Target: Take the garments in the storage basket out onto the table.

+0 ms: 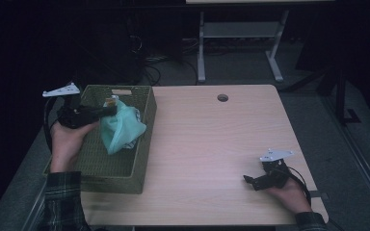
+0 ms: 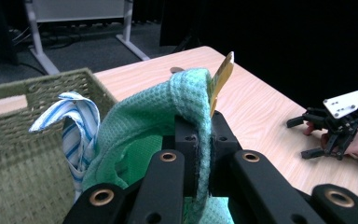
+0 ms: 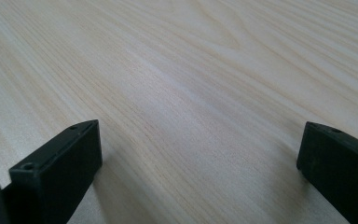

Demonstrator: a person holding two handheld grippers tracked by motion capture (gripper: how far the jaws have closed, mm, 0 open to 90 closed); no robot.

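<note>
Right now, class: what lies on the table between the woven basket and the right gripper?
Nothing: the high view shows bare wooden table between the woven basket and the right gripper.

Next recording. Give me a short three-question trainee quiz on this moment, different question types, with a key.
1. True or false: the left tool is shut on the green cloth.
2. Where does the right tool sit? A) inside the basket B) low over bare table C) on the floor
3. Fill in: the striped cloth beside the green one is blue and ____.

Key: 1 true; 2 B, over the table, jaws apart, away from the basket; 3 white.
</note>
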